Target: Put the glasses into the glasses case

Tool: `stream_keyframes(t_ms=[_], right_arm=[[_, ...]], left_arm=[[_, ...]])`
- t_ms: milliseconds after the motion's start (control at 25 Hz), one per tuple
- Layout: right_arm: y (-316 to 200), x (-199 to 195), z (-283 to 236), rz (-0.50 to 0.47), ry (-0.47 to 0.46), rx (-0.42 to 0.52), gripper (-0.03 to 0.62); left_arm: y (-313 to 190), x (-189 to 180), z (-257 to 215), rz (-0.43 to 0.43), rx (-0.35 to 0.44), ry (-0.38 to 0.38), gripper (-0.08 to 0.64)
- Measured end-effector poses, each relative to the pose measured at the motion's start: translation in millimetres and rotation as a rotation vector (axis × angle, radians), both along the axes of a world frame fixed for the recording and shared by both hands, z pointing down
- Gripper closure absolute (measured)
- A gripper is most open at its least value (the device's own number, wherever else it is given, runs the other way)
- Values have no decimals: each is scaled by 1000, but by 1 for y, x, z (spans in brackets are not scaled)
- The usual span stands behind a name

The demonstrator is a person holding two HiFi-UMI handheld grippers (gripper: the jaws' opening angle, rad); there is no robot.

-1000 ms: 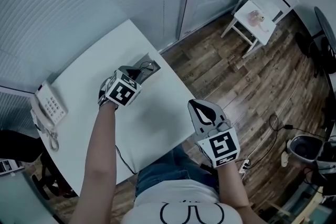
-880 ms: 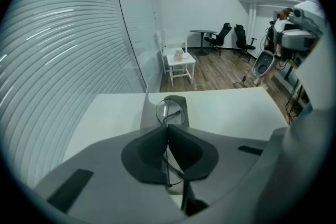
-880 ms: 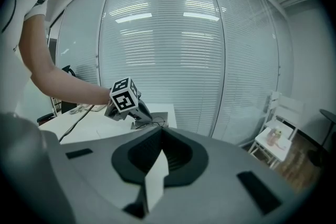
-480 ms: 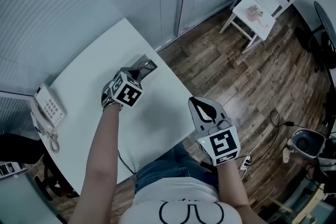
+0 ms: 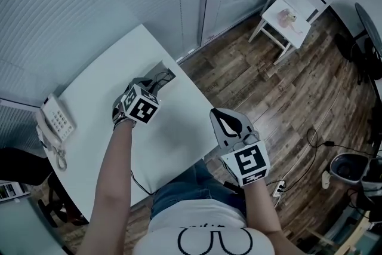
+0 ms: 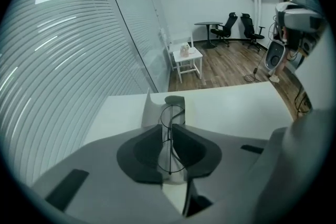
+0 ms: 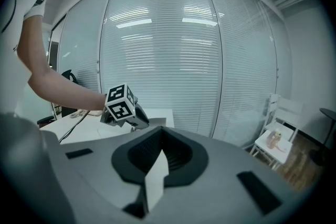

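Observation:
The white glasses case [image 6: 155, 110] lies open on the white table [image 5: 173, 143], near its far edge, and also shows in the head view [image 5: 163, 76]. My left gripper [image 6: 167, 131] points steeply down over it. Its jaws have just been opening. The thin wire-framed glasses [image 6: 169, 150] stand in the narrow gap between them, over the case, and the pads no longer press on them. From above, the left gripper [image 5: 153, 84] covers most of the case. My right gripper [image 5: 220, 117] hovers shut and empty past the table's near right edge, and its jaws [image 7: 160, 137] point toward the left one.
A desk phone [image 5: 55, 121] with a coiled cord sits at the table's left end. Window blinds run behind the table. A small white side table [image 5: 285, 14] and a white chair stand on the wooden floor to the right. The person's legs are below the table's near edge.
The left gripper has tipped slightly over the case. The right gripper has stayed where it was.

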State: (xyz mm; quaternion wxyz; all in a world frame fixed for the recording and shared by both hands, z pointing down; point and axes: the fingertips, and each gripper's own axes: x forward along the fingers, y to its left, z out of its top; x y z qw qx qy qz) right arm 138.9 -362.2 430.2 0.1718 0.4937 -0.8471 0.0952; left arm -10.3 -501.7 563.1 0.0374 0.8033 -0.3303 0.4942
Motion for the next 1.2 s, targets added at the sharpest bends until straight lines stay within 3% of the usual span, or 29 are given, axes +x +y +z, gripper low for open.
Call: stream_keyframes(t_ms=[160,360,560,720,920,1200], right_arm=[[-2,2,-18,-21,-43,47,581],[-5,-2,-41,-68,-65,104,581],[-4,-11,-57,-88,-66,158,581],[1,-21,-71,-84,-72,200,583],[18,-32,-96,-76,-59,272,583],[68,-38,-139,-33,-29,369,583]], left_arm=[[7,-16,-36,-93,97,54,488],[31,-44,-95,-269,246,229,529],[64,-74,-146,-380,412,363,537],[94,-83,-193,-384,553,482,537],[130,-87,-245,-357,698,576,538],[189,-85,-288,-328,808,649,538]])
